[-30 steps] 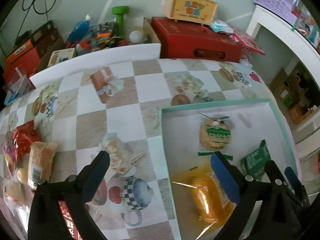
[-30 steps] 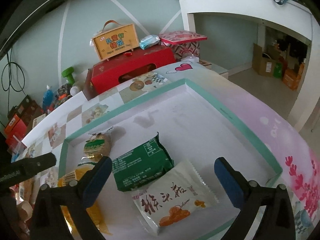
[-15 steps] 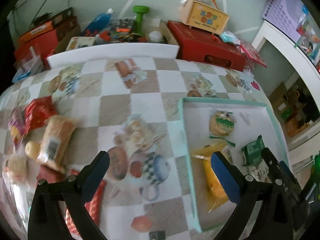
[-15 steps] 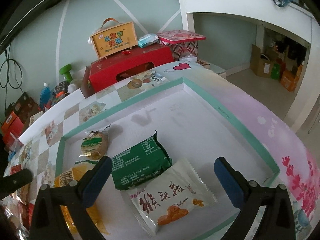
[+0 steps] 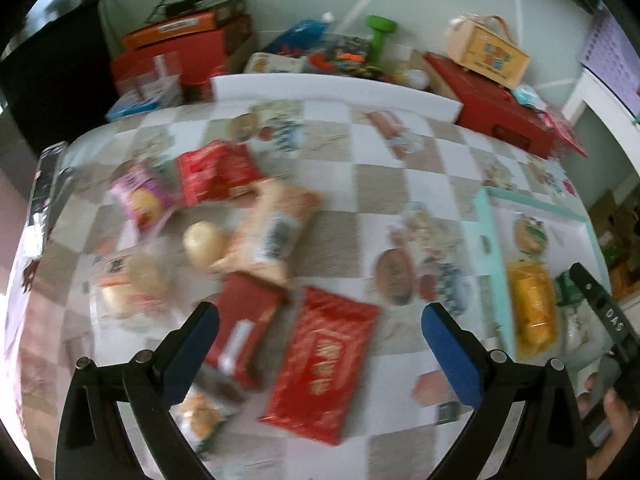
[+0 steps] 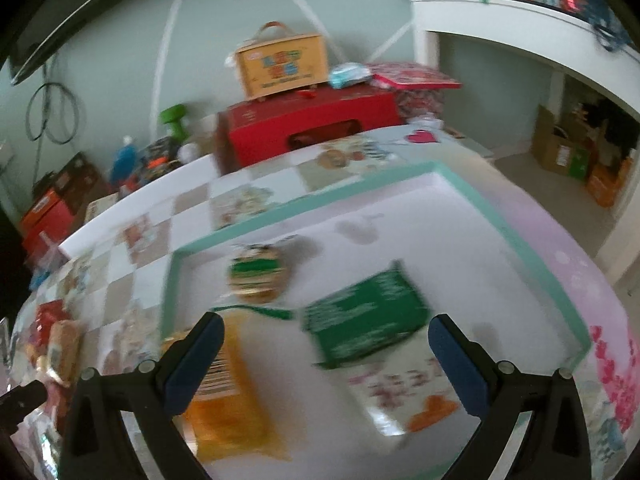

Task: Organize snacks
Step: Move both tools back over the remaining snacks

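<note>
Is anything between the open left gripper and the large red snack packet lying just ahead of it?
Nothing visible. The left gripper hangs open over the large red snack packet, with only checked tablecloth around; a smaller red packet lies beside it.

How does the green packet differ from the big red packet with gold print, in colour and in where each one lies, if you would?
The green packet is dark green with pale print; the big red packet is bright red with gold print. The green one lies inside the teal-rimmed tray; the red one lies outside it on the checked tablecloth. Both lie flat, and neither is held by a gripper.
</note>
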Demonstrator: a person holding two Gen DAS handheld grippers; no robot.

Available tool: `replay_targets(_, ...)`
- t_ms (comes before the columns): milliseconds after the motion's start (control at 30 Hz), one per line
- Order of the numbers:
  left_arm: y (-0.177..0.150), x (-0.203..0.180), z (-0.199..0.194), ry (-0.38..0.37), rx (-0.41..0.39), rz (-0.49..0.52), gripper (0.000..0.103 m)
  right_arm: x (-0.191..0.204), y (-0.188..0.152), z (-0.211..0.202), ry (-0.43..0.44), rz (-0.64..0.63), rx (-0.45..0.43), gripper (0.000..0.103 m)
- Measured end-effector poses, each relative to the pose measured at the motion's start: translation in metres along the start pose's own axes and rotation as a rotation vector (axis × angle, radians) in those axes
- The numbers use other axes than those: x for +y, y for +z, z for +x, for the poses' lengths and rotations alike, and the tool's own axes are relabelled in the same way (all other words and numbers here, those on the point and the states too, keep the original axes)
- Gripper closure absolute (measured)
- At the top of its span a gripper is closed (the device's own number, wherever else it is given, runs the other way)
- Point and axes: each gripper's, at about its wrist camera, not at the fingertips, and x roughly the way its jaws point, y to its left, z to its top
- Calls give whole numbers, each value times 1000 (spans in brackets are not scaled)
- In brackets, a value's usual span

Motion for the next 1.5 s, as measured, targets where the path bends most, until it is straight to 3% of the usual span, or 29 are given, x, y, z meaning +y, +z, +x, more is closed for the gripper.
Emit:
replay_targets(233, -12, 49, -3, 34, 22, -74, 2, 42, -5, 1, 123, -22, 54, 0)
replay_targets(467, -21, 89, -9, 46, 18, -151, 2, 94, -16, -12, 120, -166, 61, 0)
replay_targets(633, -28, 109, -9, 58, 25, -193, 2, 132, -31, -11, 145, -241, 120, 0)
replay_targets(967, -44, 112, -3, 40, 55, -187, 2, 192, -72, -12, 200, -395, 178, 0)
replay_targets(1500, -57, 141, 2, 49, 86, -254, 2, 235, -117, -1, 181, -512, 254, 0)
